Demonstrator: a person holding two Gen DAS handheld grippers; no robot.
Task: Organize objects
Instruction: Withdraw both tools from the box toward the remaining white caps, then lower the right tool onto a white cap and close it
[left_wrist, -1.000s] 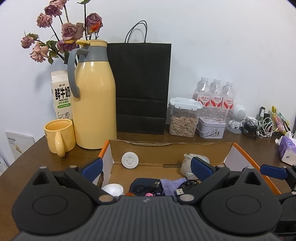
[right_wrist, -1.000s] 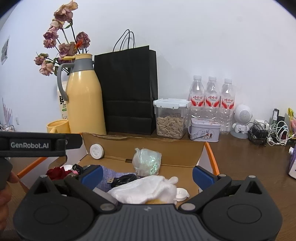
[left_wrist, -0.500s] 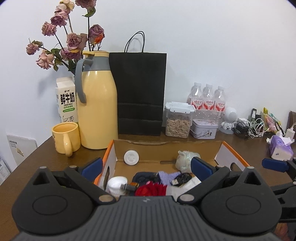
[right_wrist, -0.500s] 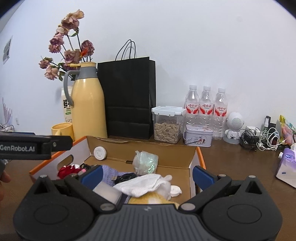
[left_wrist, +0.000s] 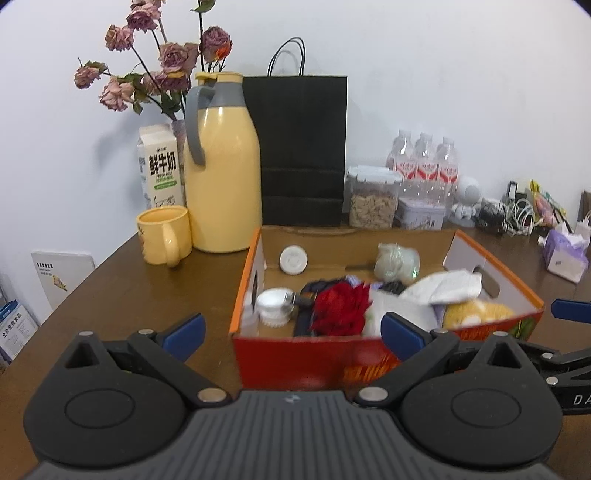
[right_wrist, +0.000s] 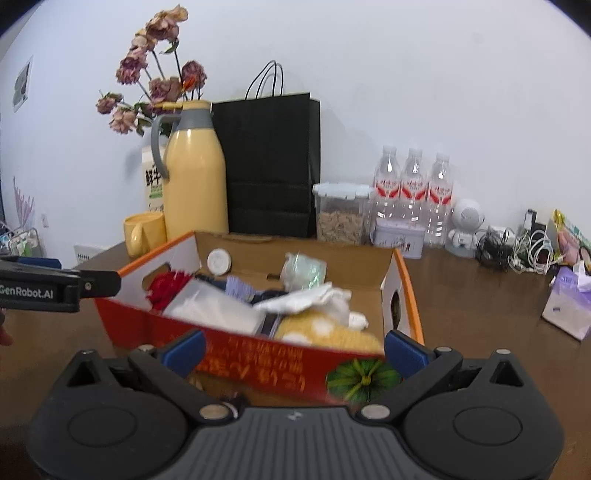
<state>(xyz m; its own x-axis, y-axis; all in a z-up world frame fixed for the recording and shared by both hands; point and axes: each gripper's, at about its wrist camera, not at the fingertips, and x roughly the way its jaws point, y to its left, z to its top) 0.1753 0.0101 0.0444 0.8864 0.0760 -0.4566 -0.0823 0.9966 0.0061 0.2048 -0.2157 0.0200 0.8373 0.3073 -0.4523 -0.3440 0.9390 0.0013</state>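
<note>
1. Change from earlier views: both grippers have drawn back from the box (left_wrist: 306, 354). A second ago the cameras looked down inside it; now its red printed front wall shows in full, with a green pumpkin picture (right_wrist: 360, 378) near its right corner in the right wrist view.
2. Box: open cardboard, orange rim, brown inside, cut-out handle holes in both end walls. It sits on the brown wooden table (left_wrist: 129, 291), in front of the black paper bag (left_wrist: 303, 147).
3. Contents: red fabric flower (left_wrist: 341, 304), white round lid (left_wrist: 293, 259) leaning on the back wall, white ridged cap (left_wrist: 273, 306), crumpled clear plastic (left_wrist: 397, 260), white cloth (left_wrist: 445, 288), yellow fuzzy item with white dots (right_wrist: 325, 332), dark cable, blurred.
4. Surroundings: glossy yellow jug (left_wrist: 221, 170) with grey handle, yellow mug (left_wrist: 164, 234), milk carton (left_wrist: 160, 168), dried pink roses (left_wrist: 162, 62), clear lidded jar (left_wrist: 373, 201), tin (left_wrist: 421, 212), three water bottles (left_wrist: 423, 162), tissue pack (left_wrist: 565, 251), tangled cords (left_wrist: 513, 218).
5. Left gripper (left_wrist: 291, 328): level, facing the box's front wall; blue-tipped fingers spread wide, holding nothing.
6. Right gripper (right_wrist: 295, 347): level, just before the box's right front corner; fingers likewise spread wide and empty. The left unit's black arm shows at the left edge.
</note>
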